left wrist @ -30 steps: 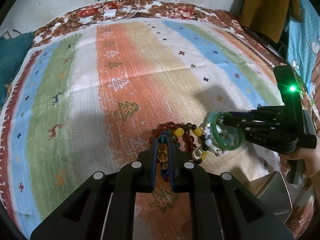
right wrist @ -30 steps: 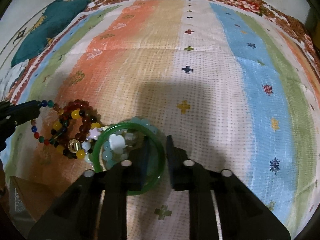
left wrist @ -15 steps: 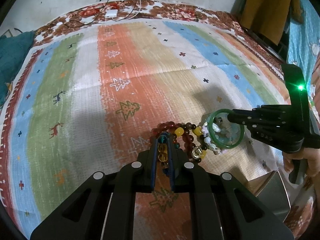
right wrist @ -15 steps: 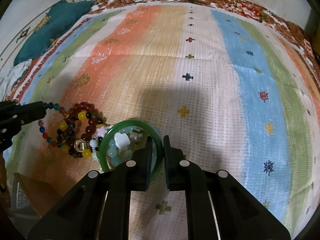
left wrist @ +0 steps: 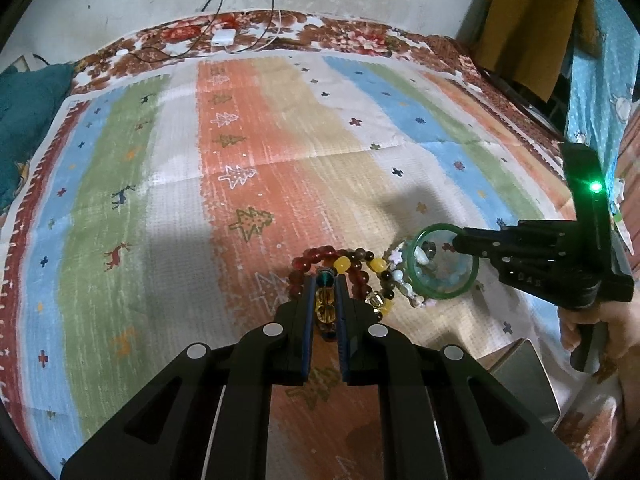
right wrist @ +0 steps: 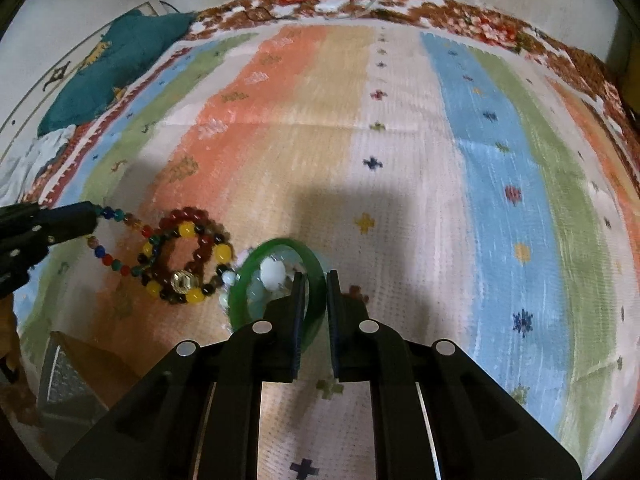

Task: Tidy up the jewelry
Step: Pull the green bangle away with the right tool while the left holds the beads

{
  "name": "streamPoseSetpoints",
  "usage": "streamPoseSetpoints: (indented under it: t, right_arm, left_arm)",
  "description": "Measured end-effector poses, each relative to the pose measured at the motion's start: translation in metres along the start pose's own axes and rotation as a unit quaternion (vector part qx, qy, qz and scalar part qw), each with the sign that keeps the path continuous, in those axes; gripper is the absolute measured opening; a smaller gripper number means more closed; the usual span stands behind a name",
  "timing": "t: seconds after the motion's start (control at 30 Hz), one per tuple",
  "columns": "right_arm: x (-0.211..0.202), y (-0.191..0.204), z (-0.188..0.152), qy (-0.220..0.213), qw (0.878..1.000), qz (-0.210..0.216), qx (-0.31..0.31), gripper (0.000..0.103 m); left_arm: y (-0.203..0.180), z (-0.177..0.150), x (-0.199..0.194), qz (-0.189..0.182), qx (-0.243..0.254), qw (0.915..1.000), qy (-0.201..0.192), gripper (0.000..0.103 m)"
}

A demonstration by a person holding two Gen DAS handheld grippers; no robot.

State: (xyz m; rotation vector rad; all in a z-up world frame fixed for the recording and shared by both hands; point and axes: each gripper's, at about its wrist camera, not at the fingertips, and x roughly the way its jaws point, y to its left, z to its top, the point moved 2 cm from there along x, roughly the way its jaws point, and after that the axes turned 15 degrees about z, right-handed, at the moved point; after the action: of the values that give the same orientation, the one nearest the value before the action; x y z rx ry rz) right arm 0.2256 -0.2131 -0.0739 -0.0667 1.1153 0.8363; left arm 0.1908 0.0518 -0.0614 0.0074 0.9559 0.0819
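Green jade-coloured bangle (right wrist: 280, 280), pinched at its rim between the nearly closed black fingers of the right gripper (right wrist: 313, 280), is tilted up off a striped woven blanket (right wrist: 400, 160), its far edge raised. Through its ring, pale white and aqua beads (right wrist: 272, 272) show, blurred and partly hidden by the left finger. Just left of that gripper lies a coil of dark red and yellow beaded bracelets (right wrist: 188, 256) with a faceted gold bead at its near side.

From the left wrist view, the left gripper (left wrist: 325, 284) is pressed together on a multicoloured bead strand (left wrist: 325, 304); amber and teal beads fill the narrow gap between its fingers, and the rest of the strand is covered by the fingers. The red-and-yellow coil sits just ahead and to the right of its tips. Further right, the right gripper reaches in sideways with the bangle (left wrist: 444, 264) at its tips, a green light (left wrist: 596, 187) glowing on its body; raised lettering on its side is too small to read. A grey box (left wrist: 524, 380), cut off by the left gripper's frame, lies to the near right.
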Motion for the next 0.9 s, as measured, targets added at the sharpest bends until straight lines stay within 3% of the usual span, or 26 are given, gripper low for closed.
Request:
streamPoseSetpoints:
  t: [0.33,0.53,0.9]
  right_arm:
    - [0.013,-0.007,-0.005,0.027,1.000,-0.011,0.011,0.014]
    - [0.018,-0.008,-0.002,0.030,0.999,-0.013,0.012,0.028]
    - [0.024,-0.007,0.003,0.025,1.000,-0.018,-0.001,0.029]
  left_arm:
    - [-0.001,-0.001,0.001,-0.002,-0.001,1.0000,0.002,0.009]
    - [-0.002,-0.001,0.003,-0.004,0.005,1.0000,0.004,0.009]
    - [-0.005,0.000,0.008,-0.005,0.014,0.9999,0.008,0.009]
